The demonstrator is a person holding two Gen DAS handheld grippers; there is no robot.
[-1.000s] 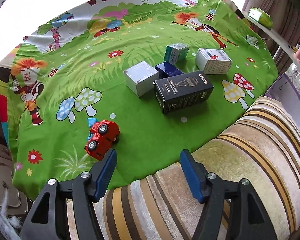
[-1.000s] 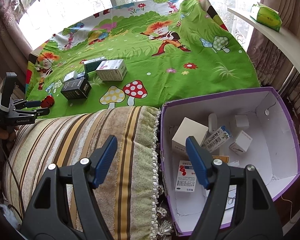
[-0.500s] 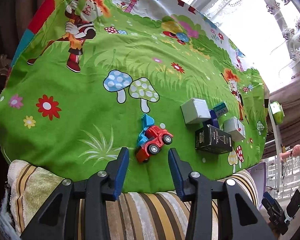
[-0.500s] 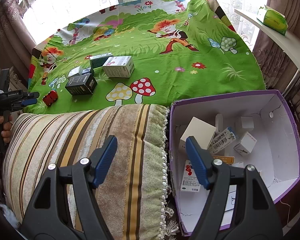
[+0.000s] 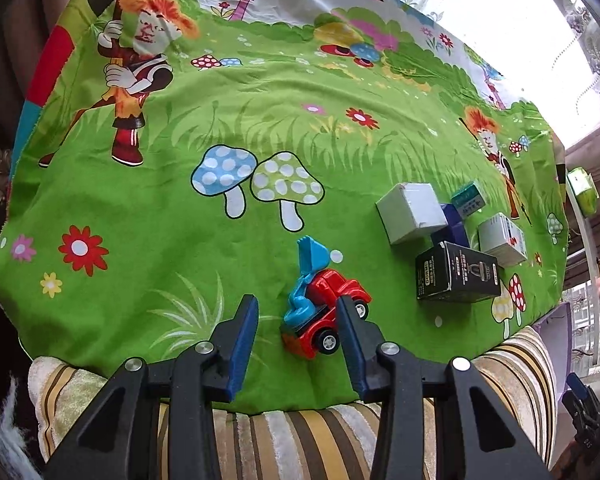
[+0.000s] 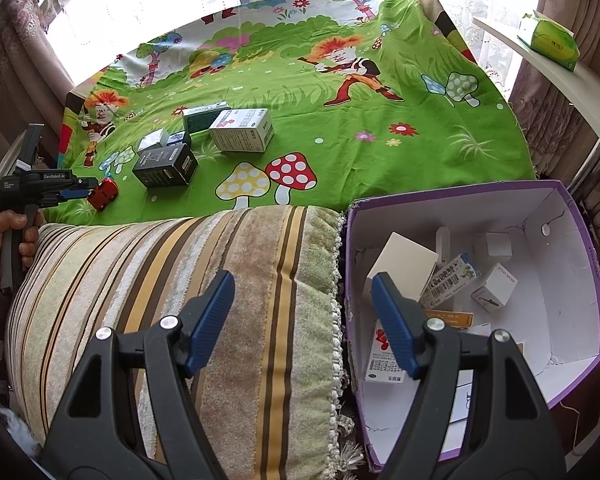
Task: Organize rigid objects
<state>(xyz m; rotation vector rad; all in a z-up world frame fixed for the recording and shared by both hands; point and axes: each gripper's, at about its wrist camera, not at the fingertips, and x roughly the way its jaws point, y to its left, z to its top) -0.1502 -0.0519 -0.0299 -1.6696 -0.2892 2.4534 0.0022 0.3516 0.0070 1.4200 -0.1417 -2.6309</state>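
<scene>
Plastic toy truck point(image 5: 324, 312) between spread left tongs point(image 5: 296, 320); right tongs point(image 6: 302, 292) spread, empty.

I am viewing the cloth point(image 5: 148, 288) steeply and closely from the left wrist; right wrist is facing the cushion point(image 6: 160, 280), sharing the cloth point(image 6: 340, 152).

Red toy car point(image 5: 327, 312) with blue scoop sits upright on green cloth point(image 5: 148, 272), near black box point(image 5: 456, 278), white box point(image 5: 412, 212), blue box point(image 5: 454, 226), more cartons; purple bin point(image 6: 576, 264) holds several boxes.
</scene>
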